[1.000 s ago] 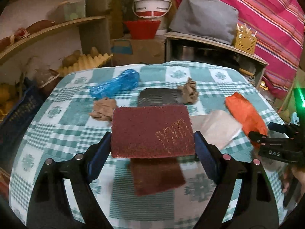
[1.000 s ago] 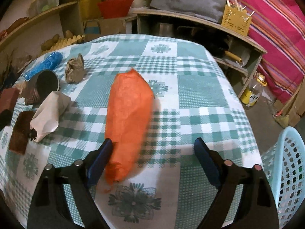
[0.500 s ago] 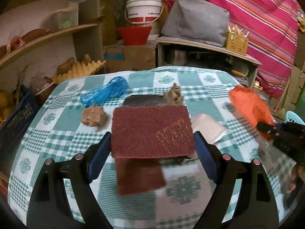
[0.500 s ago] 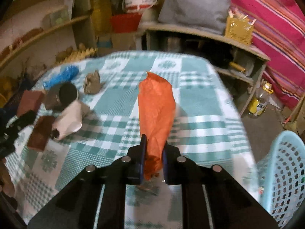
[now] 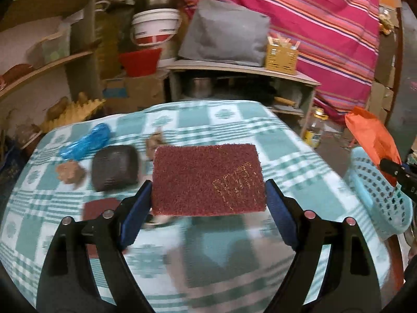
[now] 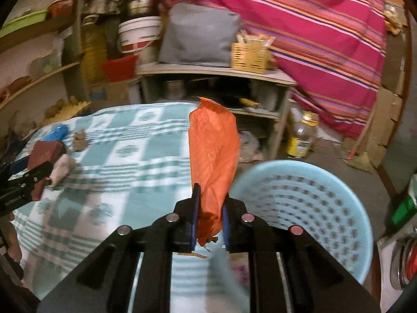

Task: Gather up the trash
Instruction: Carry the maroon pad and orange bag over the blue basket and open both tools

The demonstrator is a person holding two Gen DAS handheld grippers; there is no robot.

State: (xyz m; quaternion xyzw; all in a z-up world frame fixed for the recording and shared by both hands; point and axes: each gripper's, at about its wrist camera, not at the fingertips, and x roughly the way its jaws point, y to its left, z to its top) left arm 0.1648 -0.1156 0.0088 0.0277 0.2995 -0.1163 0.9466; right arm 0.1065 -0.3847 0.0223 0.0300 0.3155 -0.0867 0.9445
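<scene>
My left gripper (image 5: pixel 208 203) is shut on a maroon scouring pad (image 5: pixel 207 178) and holds it flat above the checked tablecloth (image 5: pixel 234 135). My right gripper (image 6: pixel 210 216) is shut on an orange paper bag (image 6: pixel 213 156), held upright beside the light blue perforated basket (image 6: pixel 307 208). The bag (image 5: pixel 370 135) and the basket (image 5: pixel 378 195) also show at the right of the left wrist view. On the cloth lie a blue plastic wrapper (image 5: pixel 86 143), a brown crumpled paper (image 5: pixel 69 172), a dark cup lying on its side (image 5: pixel 114 168) and a second maroon pad (image 5: pixel 100 207).
A low shelf unit (image 5: pixel 242 78) with a grey cushion (image 5: pixel 224 34) and a yellow basket (image 5: pixel 281 54) stands behind the table. A plastic bottle (image 6: pixel 302 135) stands on the floor. Shelves with buckets fill the left wall. A beige paper cone (image 6: pixel 61 169) lies on the cloth.
My right gripper closed on the orange bag, lifted it off the table and carried it right to the blue basket. My left gripper with the pad rose and swung right.
</scene>
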